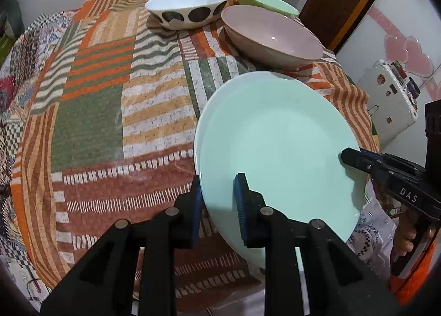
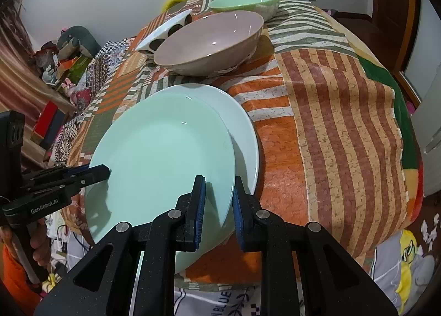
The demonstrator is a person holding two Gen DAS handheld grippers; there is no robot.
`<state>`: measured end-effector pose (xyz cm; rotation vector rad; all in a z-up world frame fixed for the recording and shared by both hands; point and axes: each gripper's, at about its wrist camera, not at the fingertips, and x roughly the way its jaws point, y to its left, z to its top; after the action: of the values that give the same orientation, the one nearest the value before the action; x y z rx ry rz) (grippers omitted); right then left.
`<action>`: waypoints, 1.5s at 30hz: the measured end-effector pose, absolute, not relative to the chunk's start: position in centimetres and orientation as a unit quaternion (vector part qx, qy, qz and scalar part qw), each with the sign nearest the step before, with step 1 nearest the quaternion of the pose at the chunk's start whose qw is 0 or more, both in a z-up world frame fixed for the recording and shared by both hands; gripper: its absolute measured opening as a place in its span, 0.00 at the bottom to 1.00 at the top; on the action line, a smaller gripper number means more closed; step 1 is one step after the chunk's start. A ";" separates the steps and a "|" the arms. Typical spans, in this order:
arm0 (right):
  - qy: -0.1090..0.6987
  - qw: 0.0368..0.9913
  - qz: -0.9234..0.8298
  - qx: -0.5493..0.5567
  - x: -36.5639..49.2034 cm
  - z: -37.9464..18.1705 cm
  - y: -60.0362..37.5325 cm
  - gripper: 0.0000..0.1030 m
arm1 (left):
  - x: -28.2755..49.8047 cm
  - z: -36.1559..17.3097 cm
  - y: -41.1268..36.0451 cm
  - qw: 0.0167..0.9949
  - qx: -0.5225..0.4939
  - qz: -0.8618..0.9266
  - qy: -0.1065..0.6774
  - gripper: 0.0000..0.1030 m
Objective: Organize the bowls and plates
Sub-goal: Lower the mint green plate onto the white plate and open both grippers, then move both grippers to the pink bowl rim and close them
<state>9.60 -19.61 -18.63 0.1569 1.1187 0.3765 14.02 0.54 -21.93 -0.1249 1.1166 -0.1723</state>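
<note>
With the left hand-held gripper (image 1: 217, 205) and the right hand-held gripper (image 2: 219, 205) each pinching an edge of the green plate (image 1: 278, 148) at lower centre, keep it level and settle it squarely onto the pale plate (image 2: 242, 128) beneath on the desk (image 1: 110, 95).

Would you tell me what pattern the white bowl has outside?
Large dark round spots on the white bowl, clearest in the left wrist view.
</note>
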 end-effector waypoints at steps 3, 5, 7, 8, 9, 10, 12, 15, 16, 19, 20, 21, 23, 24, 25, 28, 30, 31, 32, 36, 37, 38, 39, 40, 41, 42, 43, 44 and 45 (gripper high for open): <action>0.527 0.829 0.173 0.070 9.9 -18.8 -19.5 0.17 | 14.5 -21.9 0.4 0.845 -0.052 -0.077 0.526 0.22; 0.529 0.829 0.171 0.070 10.0 -18.9 -19.5 0.17 | 14.9 -21.8 0.3 0.847 -0.047 -0.075 0.525 0.22; 0.530 0.827 0.170 0.072 10.1 -19.1 -19.6 0.17 | 15.1 -21.9 0.3 0.848 -0.044 -0.072 0.523 0.22; 0.530 0.827 0.171 0.072 10.2 -19.1 -19.5 0.17 | 15.2 -21.9 0.3 0.849 -0.042 -0.069 0.522 0.21; 0.530 0.827 0.172 0.071 10.2 -19.1 -19.4 0.17 | 15.4 -22.0 0.2 0.849 -0.037 -0.064 0.523 0.21; 0.530 0.827 0.171 0.069 10.1 -19.1 -19.3 0.17 | 15.4 -22.1 0.2 0.849 -0.033 -0.059 0.524 0.21; 0.529 0.829 0.168 0.063 10.0 -19.1 -19.2 0.17 | 15.8 -22.8 0.2 0.842 -0.038 -0.058 0.534 0.22; 0.526 0.831 0.170 0.069 10.1 -19.0 -19.4 0.16 | 16.0 -23.5 0.6 0.838 -0.052 -0.060 0.540 0.23; 0.526 0.830 0.170 0.068 10.1 -19.0 -19.3 0.16 | 16.0 -23.5 0.6 0.839 -0.051 -0.060 0.539 0.22; 0.522 0.835 0.165 0.057 10.0 -19.0 -19.1 0.16 | 15.8 -23.5 0.4 0.841 -0.045 -0.059 0.536 0.23; 0.521 0.836 0.164 0.054 10.0 -19.0 -19.0 0.16 | 15.8 -23.6 0.4 0.841 -0.043 -0.060 0.536 0.23; 0.520 0.837 0.162 0.051 10.0 -18.9 -18.9 0.16 | 15.8 -23.5 0.3 0.840 -0.042 -0.060 0.537 0.23; 0.520 0.838 0.161 0.047 10.1 -18.9 -18.8 0.16 | 15.8 -23.5 0.2 0.840 -0.039 -0.060 0.538 0.23; 0.520 0.838 0.160 0.046 10.1 -18.9 -18.8 0.16 | 15.8 -23.5 0.2 0.839 -0.039 -0.061 0.539 0.23; 0.519 0.839 0.159 0.042 10.2 -18.9 -18.7 0.16 | 15.8 -23.5 0.2 0.838 -0.039 -0.061 0.541 0.23; 0.507 0.850 0.143 0.021 10.2 -18.3 -18.6 0.17 | 15.8 -23.1 0.4 0.835 -0.048 -0.066 0.544 0.24; 0.494 0.859 0.132 0.005 10.1 -17.6 -18.9 0.20 | 15.7 -22.6 0.6 0.836 -0.056 -0.069 0.542 0.25; 0.490 0.862 0.132 0.004 10.2 -17.3 -19.0 0.22 | 15.6 -22.3 0.7 0.838 -0.058 -0.070 0.538 0.25; 0.486 0.864 0.134 0.005 10.2 -17.0 -19.2 0.23 | 15.4 -21.6 0.8 0.842 -0.061 -0.074 0.531 0.26; 0.474 0.870 0.134 0.008 10.6 -15.9 -19.8 0.24 | 14.9 -19.0 0.7 0.861 -0.055 -0.081 0.499 0.32; 0.472 0.871 0.134 0.010 10.6 -15.6 -19.9 0.24 | 14.8 -18.2 0.6 0.867 -0.051 -0.081 0.488 0.35; 0.469 0.873 0.135 0.011 10.7 -15.4 -20.1 0.25 | 14.7 -17.6 0.5 0.872 -0.048 -0.080 0.480 0.37; 0.465 0.875 0.136 0.013 10.7 -15.1 -20.1 0.27 | 14.7 -16.8 0.4 0.879 -0.044 -0.080 0.469 0.41; 0.460 0.877 0.136 0.016 10.9 -14.7 -20.2 0.30 | 14.7 -16.2 0.3 0.883 -0.041 -0.080 0.460 0.44; 0.456 0.879 0.136 0.017 10.9 -14.4 -20.1 0.32 | 14.8 -15.5 0.2 0.889 -0.038 -0.080 0.450 0.45; 0.451 0.882 0.136 0.018 11.0 -14.1 -20.2 0.35 | 15.0 -15.1 0.1 0.892 -0.037 -0.080 0.444 0.48; 0.447 0.884 0.137 0.019 11.1 -13.9 -20.2 0.36 | 15.3 -14.6 0.1 0.895 -0.037 -0.079 0.437 0.52; 0.441 0.887 0.138 0.020 11.4 -13.5 -20.2 0.36 | 15.5 -14.2 0.2 0.899 -0.039 -0.078 0.430 0.54; 0.436 0.889 0.138 0.021 11.7 -13.2 -20.2 0.38 | 15.9 -13.7 0.3 0.902 -0.044 -0.077 0.423 0.56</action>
<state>11.66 -20.22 -13.17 0.0437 0.9067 0.2862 15.89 0.33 -13.75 -0.0913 0.8746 -0.1586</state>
